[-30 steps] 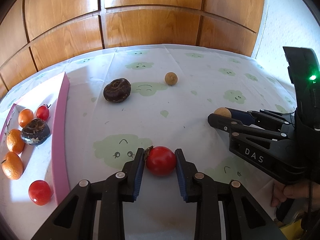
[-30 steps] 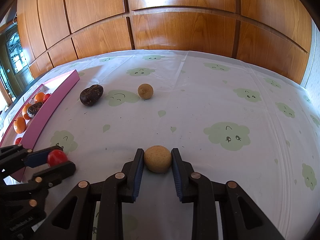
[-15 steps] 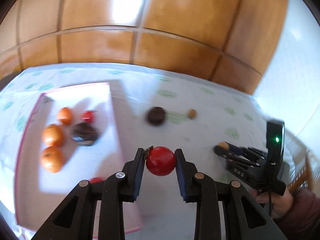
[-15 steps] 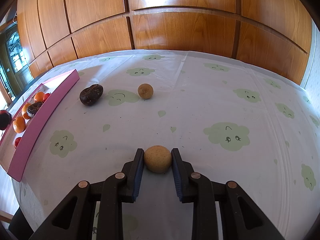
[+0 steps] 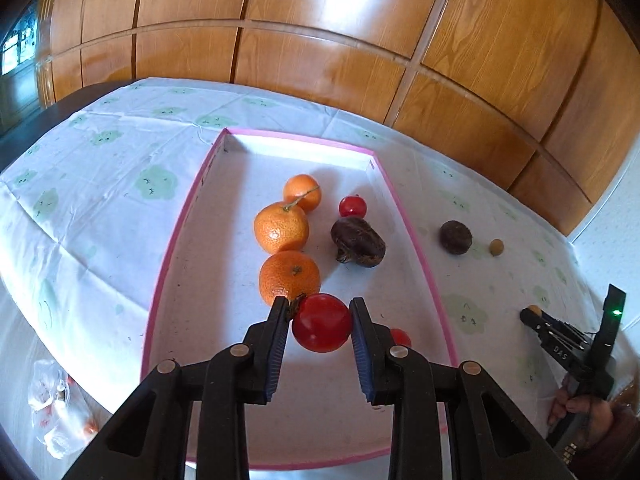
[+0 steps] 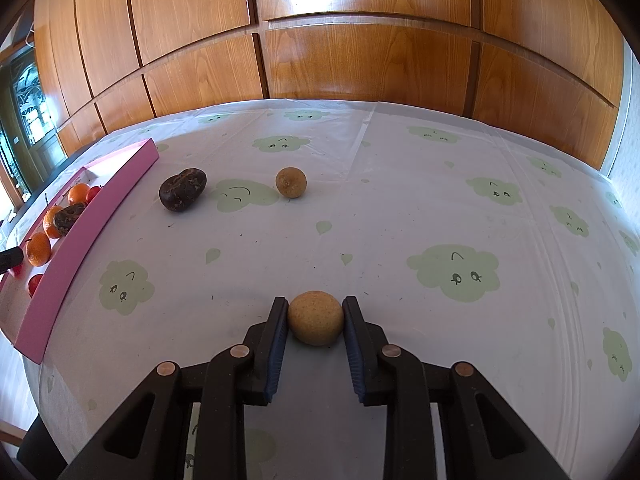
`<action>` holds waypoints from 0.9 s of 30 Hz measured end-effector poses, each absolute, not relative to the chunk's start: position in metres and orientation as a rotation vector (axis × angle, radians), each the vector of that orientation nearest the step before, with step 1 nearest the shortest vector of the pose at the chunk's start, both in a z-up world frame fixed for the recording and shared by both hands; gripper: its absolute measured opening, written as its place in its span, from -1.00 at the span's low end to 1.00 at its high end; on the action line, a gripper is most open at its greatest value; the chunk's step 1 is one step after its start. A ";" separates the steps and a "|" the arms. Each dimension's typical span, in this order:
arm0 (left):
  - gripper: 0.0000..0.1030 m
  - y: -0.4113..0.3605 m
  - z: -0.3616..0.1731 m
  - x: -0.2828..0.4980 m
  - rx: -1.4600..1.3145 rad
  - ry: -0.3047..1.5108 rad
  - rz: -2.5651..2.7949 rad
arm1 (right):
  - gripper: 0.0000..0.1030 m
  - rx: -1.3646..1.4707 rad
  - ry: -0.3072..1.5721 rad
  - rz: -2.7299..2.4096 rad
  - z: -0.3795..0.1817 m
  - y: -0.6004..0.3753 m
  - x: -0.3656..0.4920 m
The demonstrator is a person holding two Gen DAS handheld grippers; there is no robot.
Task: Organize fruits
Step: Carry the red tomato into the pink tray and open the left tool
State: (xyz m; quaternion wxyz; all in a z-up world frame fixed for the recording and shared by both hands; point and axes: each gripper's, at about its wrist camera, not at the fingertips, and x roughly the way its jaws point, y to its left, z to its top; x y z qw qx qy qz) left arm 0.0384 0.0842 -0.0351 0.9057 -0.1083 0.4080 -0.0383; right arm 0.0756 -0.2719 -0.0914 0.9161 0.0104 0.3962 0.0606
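My left gripper (image 5: 321, 322) is shut on a red tomato (image 5: 322, 329) and hangs over the near half of the pink-rimmed tray (image 5: 416, 248). Inside the tray lie three oranges (image 5: 281, 227), a small red tomato (image 5: 352, 206), a dark wrinkled fruit (image 5: 358, 241) and another red tomato (image 5: 401, 337) partly hidden behind my right finger. My right gripper (image 6: 315, 322) is shut on a tan round fruit (image 6: 315, 323) above the tablecloth; the same gripper (image 5: 560, 342) shows at the right of the left wrist view.
On the cloud-print tablecloth (image 6: 400, 208) outside the tray lie a dark wrinkled fruit (image 6: 183, 189) and a small tan fruit (image 6: 291, 182). The pink tray (image 6: 100, 216) stands at the table's left. A plastic bag (image 5: 56, 412) lies near the front left edge. Wooden panelling (image 6: 360, 60) backs the table.
My left gripper carried the red tomato from the tablecloth leftward over the tray, rolling as it went. The right gripper stayed still with the tan fruit.
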 end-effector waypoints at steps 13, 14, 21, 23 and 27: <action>-0.37 0.065 -0.036 0.040 -0.116 0.851 0.005 | -0.47 0.013 0.818 0.118 -0.091 -0.270 0.076; -0.37 0.062 -0.033 0.039 -0.100 0.839 0.009 | -0.47 0.011 0.819 0.116 -0.091 -0.270 0.076; -0.35 0.043 -0.022 0.030 -0.027 0.795 -0.025 | -0.47 -0.011 0.838 0.096 -0.089 -0.266 0.077; -0.35 0.039 -0.022 0.028 -0.007 0.788 -0.043 | -0.47 -0.014 0.851 0.093 -0.088 -0.266 0.078; -0.35 0.031 -0.020 0.022 0.021 0.771 -0.071 | -0.47 -0.027 0.879 0.089 -0.086 -0.264 0.080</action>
